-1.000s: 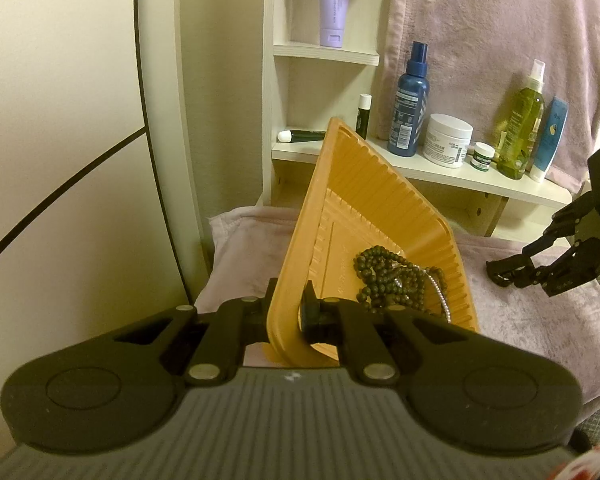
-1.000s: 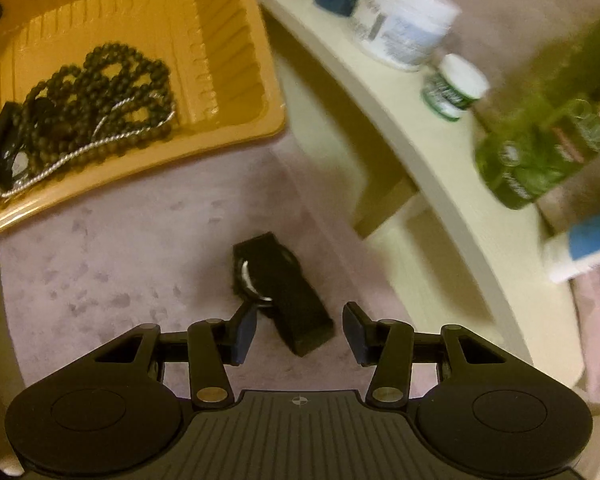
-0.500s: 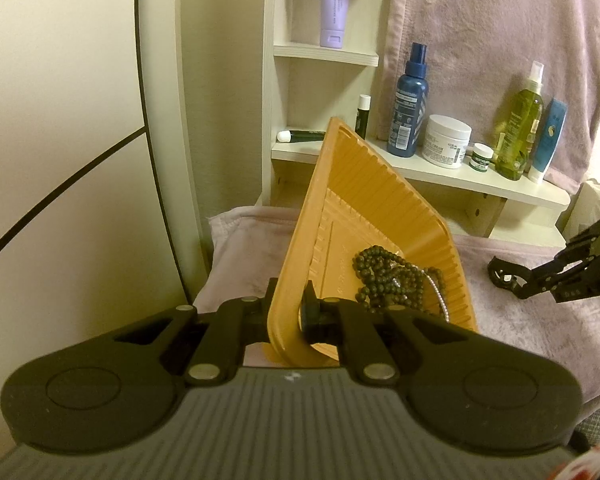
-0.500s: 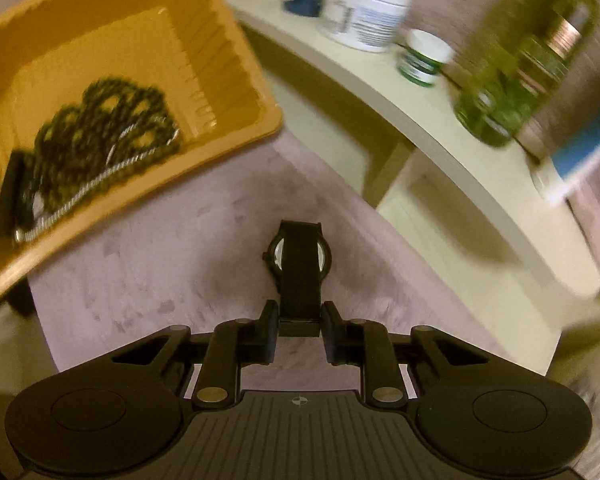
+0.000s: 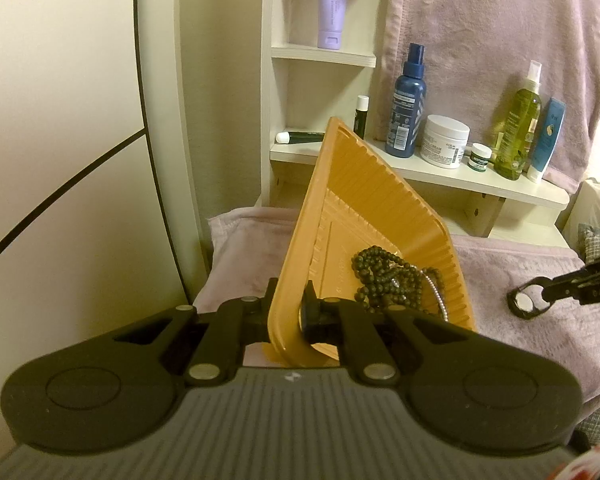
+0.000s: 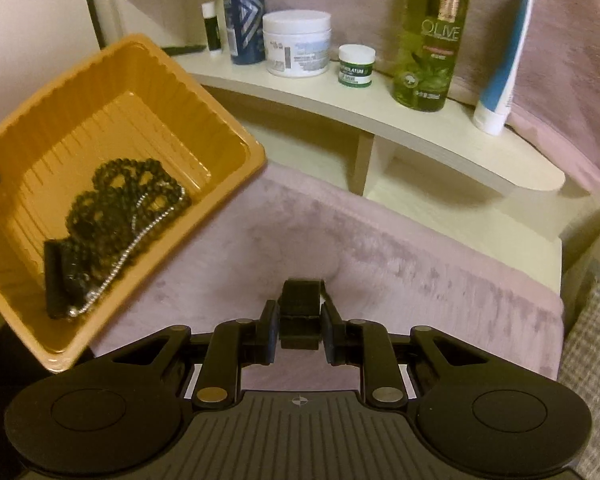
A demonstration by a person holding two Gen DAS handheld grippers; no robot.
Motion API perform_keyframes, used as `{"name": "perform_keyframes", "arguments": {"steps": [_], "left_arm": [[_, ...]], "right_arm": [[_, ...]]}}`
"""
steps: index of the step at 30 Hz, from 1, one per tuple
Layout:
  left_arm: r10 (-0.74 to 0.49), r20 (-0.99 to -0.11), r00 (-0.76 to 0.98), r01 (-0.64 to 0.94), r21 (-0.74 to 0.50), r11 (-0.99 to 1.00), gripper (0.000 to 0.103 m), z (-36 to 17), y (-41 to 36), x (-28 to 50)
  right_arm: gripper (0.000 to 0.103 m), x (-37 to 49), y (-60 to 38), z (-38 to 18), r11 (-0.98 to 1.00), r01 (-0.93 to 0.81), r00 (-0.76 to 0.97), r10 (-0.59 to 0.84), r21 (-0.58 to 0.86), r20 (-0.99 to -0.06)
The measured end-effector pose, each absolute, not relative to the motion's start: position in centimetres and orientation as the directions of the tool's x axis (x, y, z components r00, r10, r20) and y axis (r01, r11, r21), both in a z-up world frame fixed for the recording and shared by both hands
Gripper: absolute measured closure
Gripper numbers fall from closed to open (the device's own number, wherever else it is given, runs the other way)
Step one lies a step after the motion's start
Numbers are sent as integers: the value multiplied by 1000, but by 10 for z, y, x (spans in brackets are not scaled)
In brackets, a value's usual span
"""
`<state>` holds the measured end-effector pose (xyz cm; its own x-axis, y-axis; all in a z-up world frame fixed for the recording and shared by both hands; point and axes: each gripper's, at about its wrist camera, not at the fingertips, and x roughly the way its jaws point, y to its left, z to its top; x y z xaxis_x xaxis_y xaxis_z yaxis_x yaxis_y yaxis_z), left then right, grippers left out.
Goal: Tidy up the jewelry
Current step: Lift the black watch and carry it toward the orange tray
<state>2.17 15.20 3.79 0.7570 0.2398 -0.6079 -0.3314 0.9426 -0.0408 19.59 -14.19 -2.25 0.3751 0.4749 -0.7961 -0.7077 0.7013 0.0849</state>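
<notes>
Right tongs (image 6: 300, 330) pinch what looks like a watch (image 6: 300, 314); left tongs (image 5: 287, 316) clamp tray (image 5: 364, 208) rim.

I read "OLIVE" on the tall green plastic bottle (image 6: 432, 36) standing on the pale wooden shelf (image 6: 440, 136). The small white jar with a green label (image 6: 356, 65) shows "…OLATUM"; its first letters and the other labels are too blurred for me.

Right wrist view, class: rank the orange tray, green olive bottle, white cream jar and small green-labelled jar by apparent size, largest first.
1. orange tray, though nearest the camera
2. green olive bottle
3. white cream jar
4. small green-labelled jar
</notes>
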Motion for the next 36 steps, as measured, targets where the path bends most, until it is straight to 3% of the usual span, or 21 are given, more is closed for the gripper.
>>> {"name": "perform_keyframes", "arguments": {"steps": [20, 36], "left_arm": [[239, -608, 758, -330, -41, 943, 95, 39, 151, 23], [239, -607, 758, -330, -41, 943, 95, 38, 154, 23]], "right_arm": [[80, 185, -143, -66, 743, -667, 403, 424, 57, -811], [80, 184, -146, -21, 737, -670, 427, 481, 89, -765]]}}
